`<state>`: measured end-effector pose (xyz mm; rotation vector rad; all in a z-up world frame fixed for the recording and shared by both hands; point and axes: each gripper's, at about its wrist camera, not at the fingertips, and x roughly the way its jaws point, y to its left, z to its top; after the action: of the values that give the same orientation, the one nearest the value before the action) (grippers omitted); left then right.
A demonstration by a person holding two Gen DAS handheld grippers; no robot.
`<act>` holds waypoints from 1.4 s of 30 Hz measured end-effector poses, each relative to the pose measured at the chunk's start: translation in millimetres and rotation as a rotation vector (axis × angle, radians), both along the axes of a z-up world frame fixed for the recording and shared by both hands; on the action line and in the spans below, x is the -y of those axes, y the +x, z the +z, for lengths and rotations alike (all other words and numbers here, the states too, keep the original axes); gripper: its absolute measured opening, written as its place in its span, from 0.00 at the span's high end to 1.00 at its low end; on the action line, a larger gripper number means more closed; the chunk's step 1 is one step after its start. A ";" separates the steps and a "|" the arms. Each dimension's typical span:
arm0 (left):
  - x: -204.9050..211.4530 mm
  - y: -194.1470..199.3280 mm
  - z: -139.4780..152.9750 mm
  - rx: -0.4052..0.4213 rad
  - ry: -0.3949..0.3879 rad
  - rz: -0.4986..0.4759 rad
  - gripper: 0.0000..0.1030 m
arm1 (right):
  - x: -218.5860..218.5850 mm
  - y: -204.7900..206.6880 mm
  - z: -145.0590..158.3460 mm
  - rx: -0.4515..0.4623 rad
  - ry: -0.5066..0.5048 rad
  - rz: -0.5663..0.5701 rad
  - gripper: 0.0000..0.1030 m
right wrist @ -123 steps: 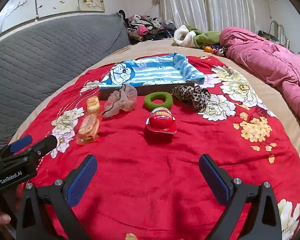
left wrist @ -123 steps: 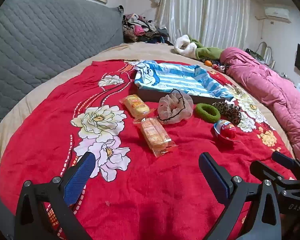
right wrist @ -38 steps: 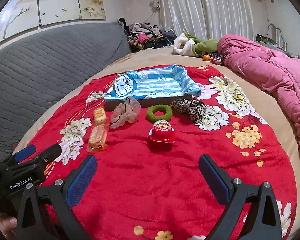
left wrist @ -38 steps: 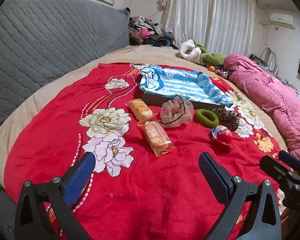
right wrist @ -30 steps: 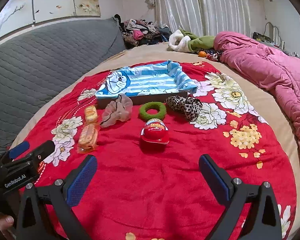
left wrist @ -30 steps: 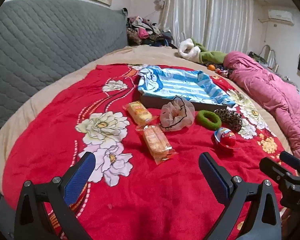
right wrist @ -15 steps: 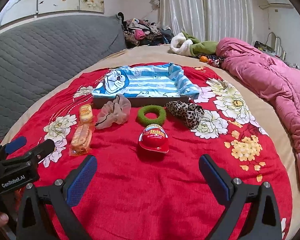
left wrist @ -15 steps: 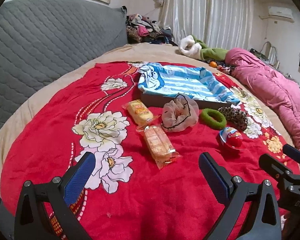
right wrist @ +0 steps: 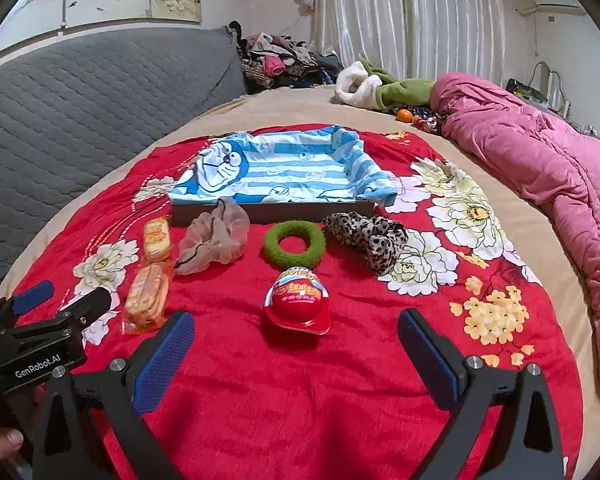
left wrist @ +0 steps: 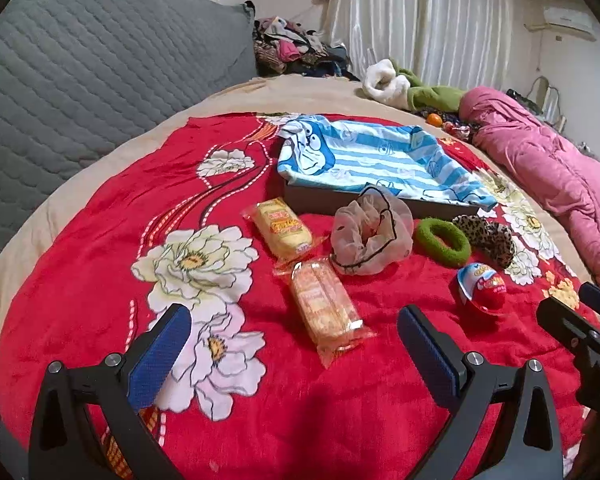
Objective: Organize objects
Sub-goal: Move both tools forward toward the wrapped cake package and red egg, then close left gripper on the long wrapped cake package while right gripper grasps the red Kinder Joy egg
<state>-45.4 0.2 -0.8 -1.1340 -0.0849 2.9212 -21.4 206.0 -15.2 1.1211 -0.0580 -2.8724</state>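
On a red flowered blanket (left wrist: 100,240) lie two wrapped snack cakes (left wrist: 327,307) (left wrist: 281,228), a beige scrunchie (left wrist: 370,236), a green scrunchie (left wrist: 443,241), a leopard scrunchie (left wrist: 486,236) and a red toy egg (left wrist: 482,287). Behind them stands a shallow box lined with a blue striped cloth (left wrist: 364,160). My left gripper (left wrist: 294,352) is open, just short of the nearer cake. My right gripper (right wrist: 294,344) is open, just short of the egg (right wrist: 297,302). The box (right wrist: 284,168) and the scrunchies (right wrist: 294,242) lie beyond it.
A grey quilted headboard (left wrist: 80,80) rises at the left. A pink duvet (right wrist: 548,168) lies along the right. Clothes (right wrist: 284,60) and a green and white garment (right wrist: 380,88) are piled at the far end. Each gripper shows in the other's view (right wrist: 40,332) (left wrist: 580,332).
Both grippers have moved a little forward towards the objects and the views have shifted slightly. Both stay open and the objects have not moved.
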 end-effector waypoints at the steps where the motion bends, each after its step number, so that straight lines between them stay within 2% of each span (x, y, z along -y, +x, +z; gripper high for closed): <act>1: -0.7 -3.6 1.2 -0.001 -0.005 -0.001 0.00 | -1.4 -2.7 0.0 0.005 -0.005 -0.007 0.01; 4: -2.1 -12.6 2.7 -0.003 -0.012 0.000 0.00 | -4.1 -10.8 -2.6 0.019 -0.024 -0.005 0.01; 11: -0.8 -25.5 -8.1 0.034 -0.004 0.020 0.00 | -0.4 -29.4 -15.8 0.071 0.011 -0.006 0.01; 25: -3.8 -45.6 -26.7 0.090 -0.033 0.037 0.00 | -1.6 -50.8 -32.5 0.111 0.002 0.006 0.01; 42: -7.7 -64.7 -44.4 0.116 -0.069 0.056 0.00 | -2.9 -79.5 -60.0 0.201 0.009 -0.026 0.01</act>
<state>-110.1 7.9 -45.3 -1.3324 -0.0167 2.9257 -100.9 208.9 -75.1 1.4169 -0.0683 -2.7738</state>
